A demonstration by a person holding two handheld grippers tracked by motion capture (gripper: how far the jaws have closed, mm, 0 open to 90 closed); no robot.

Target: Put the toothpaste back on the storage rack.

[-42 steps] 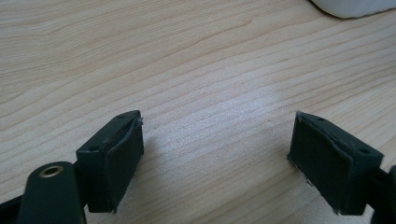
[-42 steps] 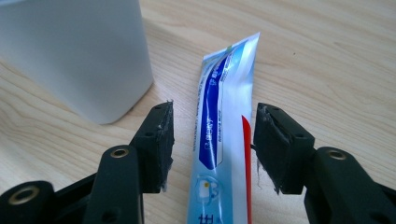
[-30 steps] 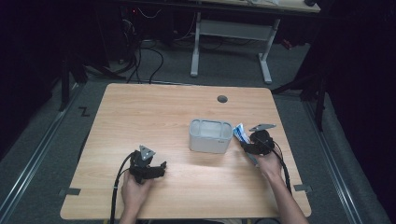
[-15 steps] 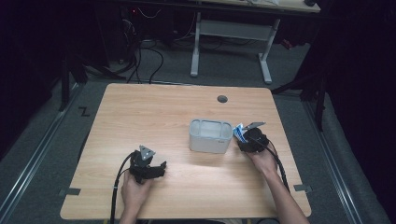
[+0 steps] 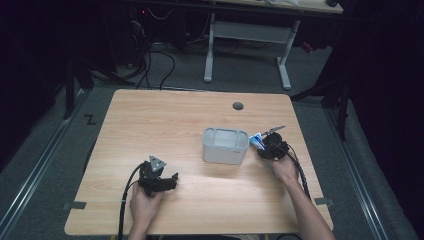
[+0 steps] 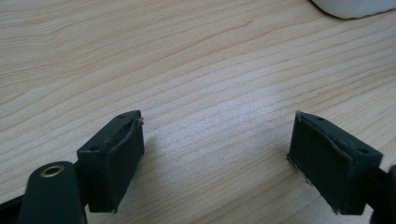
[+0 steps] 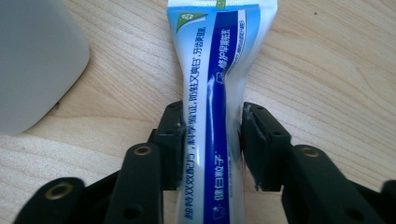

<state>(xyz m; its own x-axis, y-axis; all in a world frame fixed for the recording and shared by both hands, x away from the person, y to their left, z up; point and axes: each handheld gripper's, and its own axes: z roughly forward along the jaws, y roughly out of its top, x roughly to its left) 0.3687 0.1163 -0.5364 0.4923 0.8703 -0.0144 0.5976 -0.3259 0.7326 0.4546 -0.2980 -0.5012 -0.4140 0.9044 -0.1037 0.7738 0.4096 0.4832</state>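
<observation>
Right gripper (image 7: 209, 149), held in the person's right hand (image 5: 285, 169) near the desk's right edge: jaws have just been closing and now pinch a white-and-blue plastic toothpaste tube (image 7: 219, 93) across its middle. The tube's body is visibly squeezed narrower where the pads (image 7: 173, 140) press on both sides. The tube runs forward from the jaws over the light wooden desk (image 7: 327, 60). In the high view the tube (image 5: 257, 141) sits just beside the right wall of a pale grey rounded rectangular container (image 5: 225, 146), which stands a little right of the desk's middle; cannot tell whether tube and container touch.

Left gripper (image 6: 217, 144), in the left hand (image 5: 145, 206) near the desk's front edge, left of centre: jaws spread wide, nothing between them, bare wood grain below. Well apart from the container.
</observation>
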